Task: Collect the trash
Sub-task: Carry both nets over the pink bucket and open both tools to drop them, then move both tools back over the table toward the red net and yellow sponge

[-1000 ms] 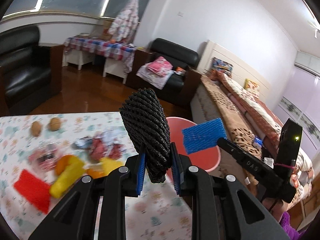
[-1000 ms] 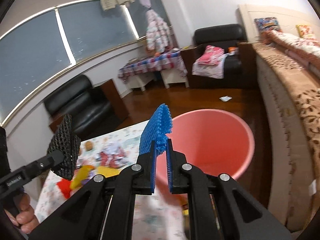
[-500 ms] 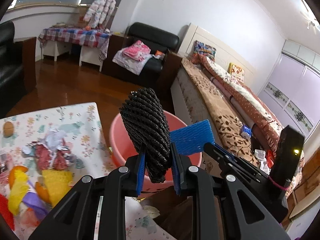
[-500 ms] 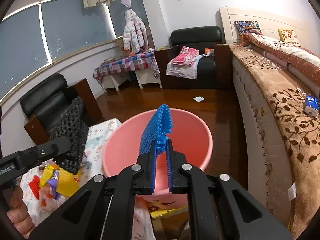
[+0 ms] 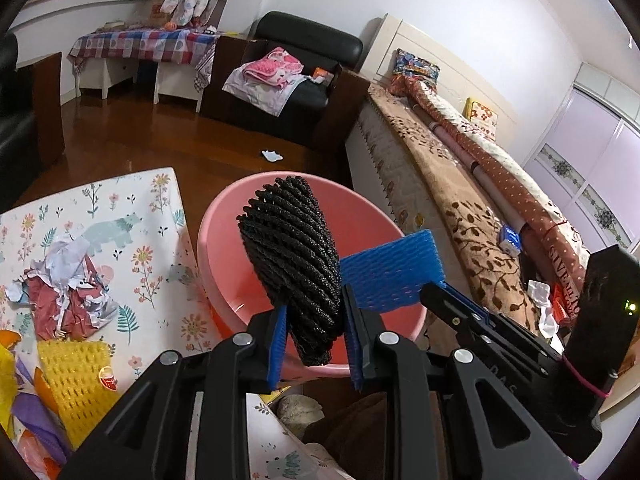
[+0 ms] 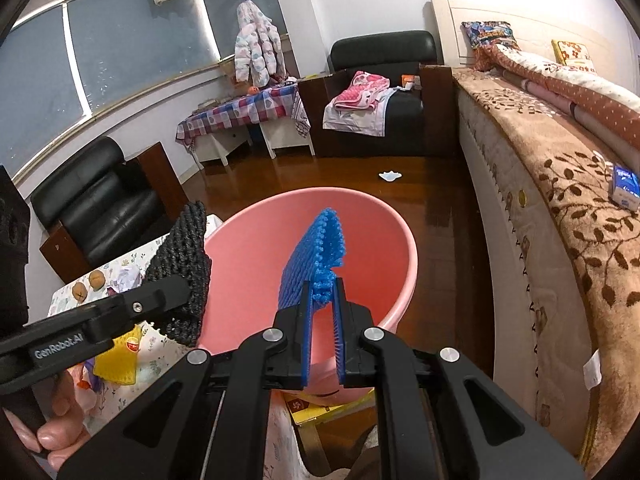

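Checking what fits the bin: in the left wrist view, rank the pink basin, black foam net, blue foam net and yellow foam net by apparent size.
1. pink basin
2. black foam net, though nearest the camera
3-4. blue foam net and yellow foam net: look alike, unranked

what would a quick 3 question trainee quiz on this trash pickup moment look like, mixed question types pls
1. True or false: the left claw holds a black foam net.
2. Multiple choice: what colour is the foam net between the right claw's fingers? A) yellow B) blue C) red
3. Fill in: both nets are held over the pink ____, which stands beside the floral-cloth table.

Key
1. True
2. B
3. bucket
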Demonstrator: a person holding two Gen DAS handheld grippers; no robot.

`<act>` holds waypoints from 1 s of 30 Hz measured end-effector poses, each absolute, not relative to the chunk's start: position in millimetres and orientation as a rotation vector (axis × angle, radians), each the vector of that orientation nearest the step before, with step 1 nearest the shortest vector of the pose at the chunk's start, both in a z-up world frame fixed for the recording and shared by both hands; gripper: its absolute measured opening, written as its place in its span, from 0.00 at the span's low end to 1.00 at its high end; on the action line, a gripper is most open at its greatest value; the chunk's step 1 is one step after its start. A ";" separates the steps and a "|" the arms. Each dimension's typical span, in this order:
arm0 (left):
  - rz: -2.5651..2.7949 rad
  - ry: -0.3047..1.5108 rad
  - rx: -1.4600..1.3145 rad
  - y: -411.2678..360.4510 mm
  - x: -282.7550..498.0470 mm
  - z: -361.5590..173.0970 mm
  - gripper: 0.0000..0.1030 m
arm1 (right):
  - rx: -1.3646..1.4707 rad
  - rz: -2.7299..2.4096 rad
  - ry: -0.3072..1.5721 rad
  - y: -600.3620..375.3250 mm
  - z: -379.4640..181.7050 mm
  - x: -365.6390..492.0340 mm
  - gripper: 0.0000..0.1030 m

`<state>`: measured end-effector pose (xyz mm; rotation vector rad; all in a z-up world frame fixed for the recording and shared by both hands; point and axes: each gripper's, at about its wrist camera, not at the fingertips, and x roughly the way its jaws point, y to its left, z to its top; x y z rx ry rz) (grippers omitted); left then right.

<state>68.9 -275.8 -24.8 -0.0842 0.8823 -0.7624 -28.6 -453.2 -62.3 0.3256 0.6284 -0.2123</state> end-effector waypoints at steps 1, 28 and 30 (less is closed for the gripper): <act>-0.762 0.884 -0.086 -275.8 68.4 -24.3 0.26 | 0.329 -0.210 0.630 -453.6 -62.8 -28.4 0.10; -0.767 0.819 -0.095 -260.7 64.5 -8.2 0.50 | 0.385 -0.196 0.655 -463.6 -69.2 -26.7 0.14; -0.766 0.820 -0.096 -258.4 65.6 -7.1 0.51 | 0.393 -0.187 0.647 -464.0 -68.8 -28.4 0.30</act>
